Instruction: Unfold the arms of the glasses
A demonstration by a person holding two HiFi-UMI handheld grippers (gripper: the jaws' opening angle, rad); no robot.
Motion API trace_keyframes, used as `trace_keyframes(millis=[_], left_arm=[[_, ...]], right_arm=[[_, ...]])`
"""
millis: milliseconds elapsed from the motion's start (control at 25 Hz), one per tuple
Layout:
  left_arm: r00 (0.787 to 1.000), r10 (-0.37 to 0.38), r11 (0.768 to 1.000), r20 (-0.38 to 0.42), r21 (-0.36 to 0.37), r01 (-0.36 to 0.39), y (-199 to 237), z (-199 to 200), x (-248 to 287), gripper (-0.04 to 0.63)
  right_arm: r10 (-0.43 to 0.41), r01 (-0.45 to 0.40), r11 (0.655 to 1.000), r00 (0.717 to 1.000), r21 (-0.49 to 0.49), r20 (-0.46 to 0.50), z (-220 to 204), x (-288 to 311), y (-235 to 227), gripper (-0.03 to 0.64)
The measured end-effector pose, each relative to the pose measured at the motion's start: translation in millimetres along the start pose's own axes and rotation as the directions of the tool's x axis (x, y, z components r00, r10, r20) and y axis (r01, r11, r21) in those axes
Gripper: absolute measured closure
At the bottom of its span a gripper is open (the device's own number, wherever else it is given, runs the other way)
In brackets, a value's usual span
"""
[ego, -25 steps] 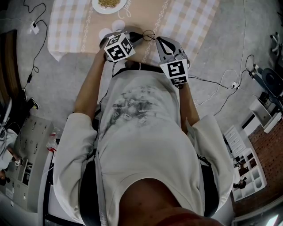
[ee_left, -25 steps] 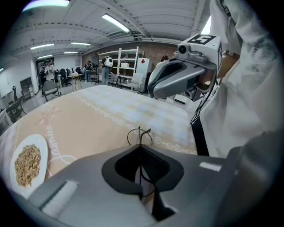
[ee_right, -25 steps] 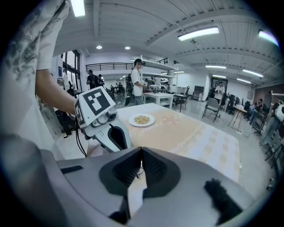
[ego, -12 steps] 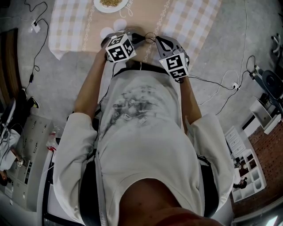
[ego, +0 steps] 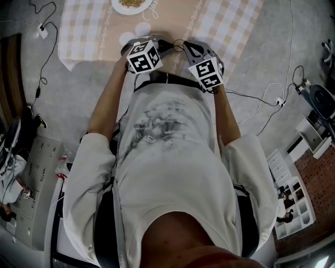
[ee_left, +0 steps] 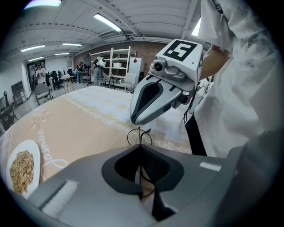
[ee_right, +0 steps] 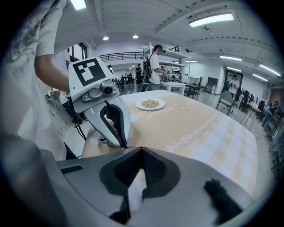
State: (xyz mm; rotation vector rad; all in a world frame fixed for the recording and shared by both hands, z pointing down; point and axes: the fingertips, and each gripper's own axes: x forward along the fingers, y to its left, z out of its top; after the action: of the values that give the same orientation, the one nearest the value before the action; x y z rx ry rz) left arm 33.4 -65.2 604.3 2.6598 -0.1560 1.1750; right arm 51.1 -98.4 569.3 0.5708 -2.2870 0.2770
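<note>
Left gripper view: glasses (ee_left: 139, 135) pinched in left gripper (ee_left: 140, 147), right gripper (ee_left: 133, 121) closed just above them, unfolding seemingly not yet done.

Tablecloth (ego: 84, 31) beige centre, white-beige check edges; plate (ego: 131, 13) white; glasses (ee_left: 139, 133) black; shirt (ego: 172, 172) white, grey print

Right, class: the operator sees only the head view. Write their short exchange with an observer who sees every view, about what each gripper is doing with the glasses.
Operator: Has the left gripper got the glasses?
Observer: Yes; its own view shows the jaws shut on the thin wire frame, one lens ring past the tips.
Operator: And the right gripper?
Observer: Its jaws are together; its view shows no wire between them.
Operator: Anyone nearby?
Observer: A person stands at shelving beyond the table.
</note>
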Motion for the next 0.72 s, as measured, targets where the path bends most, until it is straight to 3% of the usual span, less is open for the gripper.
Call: trace_keyframes(millis=[720], left_arm=[[1.0, 0.006, 1.0, 0.004, 0.006, -0.006, 2.5, -1.6, 0.2, 0.583]], right_arm=[[0.057, -0.064, 0.995, 0.993, -0.07, -0.106, -13.0, 22.3, 3.7, 0.601]])
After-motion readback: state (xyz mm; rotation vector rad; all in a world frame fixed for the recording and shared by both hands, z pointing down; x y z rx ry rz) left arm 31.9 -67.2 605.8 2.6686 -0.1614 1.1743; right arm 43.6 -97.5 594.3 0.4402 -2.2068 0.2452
